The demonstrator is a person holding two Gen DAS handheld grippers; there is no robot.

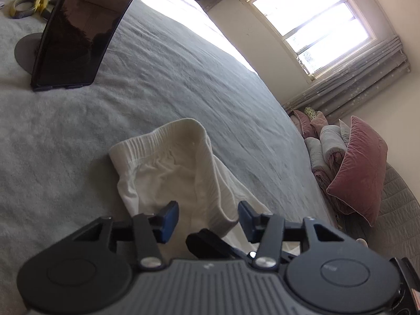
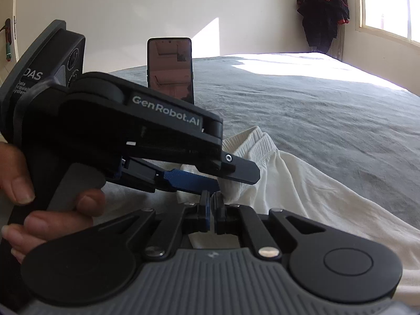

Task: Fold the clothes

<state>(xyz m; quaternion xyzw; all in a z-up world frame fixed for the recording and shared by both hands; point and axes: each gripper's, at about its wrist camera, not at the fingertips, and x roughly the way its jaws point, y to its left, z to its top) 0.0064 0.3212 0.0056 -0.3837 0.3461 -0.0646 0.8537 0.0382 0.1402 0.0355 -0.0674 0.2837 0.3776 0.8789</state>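
Observation:
A white garment (image 1: 168, 173) with a ribbed elastic waistband lies crumpled on the grey bed (image 1: 183, 78). My left gripper (image 1: 208, 218) is open, and its blue pads (image 1: 170, 218) straddle the garment's near fold. The black tip of my right gripper (image 1: 204, 241) pokes in between them. In the right wrist view my right gripper (image 2: 211, 210) is shut low over the white garment (image 2: 302, 183), with a thin sliver of white cloth between its pads. My left gripper (image 2: 233, 181), held by a hand (image 2: 52, 210), crosses just in front with its fingers apart.
A dark phone on a round stand (image 1: 76, 31) (image 2: 170, 71) stands on the bed beyond the garment. A yellow and grey tool (image 1: 29, 5) lies behind it. Pink pillows and rolled bedding (image 1: 359, 168) sit beside the bed under a window (image 1: 312, 21). A dark jacket (image 2: 323, 10) hangs in the corner.

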